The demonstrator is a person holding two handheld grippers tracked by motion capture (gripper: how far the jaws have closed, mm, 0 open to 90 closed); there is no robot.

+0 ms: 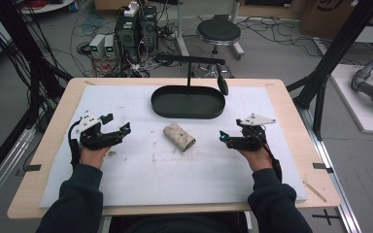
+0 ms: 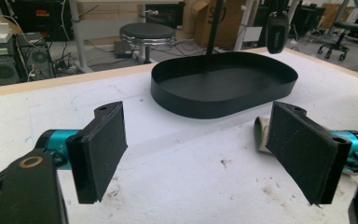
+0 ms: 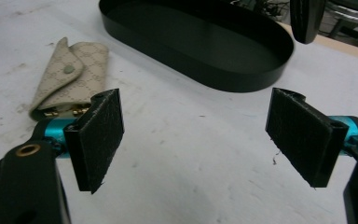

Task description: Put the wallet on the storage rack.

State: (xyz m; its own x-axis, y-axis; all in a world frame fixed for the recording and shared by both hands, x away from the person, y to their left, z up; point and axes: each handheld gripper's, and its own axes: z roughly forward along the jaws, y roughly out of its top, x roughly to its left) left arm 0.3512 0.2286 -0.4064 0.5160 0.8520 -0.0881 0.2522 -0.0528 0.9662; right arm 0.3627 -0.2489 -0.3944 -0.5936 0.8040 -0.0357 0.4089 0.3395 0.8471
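Beige key pouch lies on the white mat, between the left gripper and right gripper, near the black tray. Both jaws gape wide, empty. Probable step: approach; next, straddling the pouch.

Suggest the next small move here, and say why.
Probably bring the right tool in toward the key pouch and straddle it. Both tools are open and hold nothing, the pouch lies flat on the mat between them, nearer the right one, and the black tray behind it is empty.
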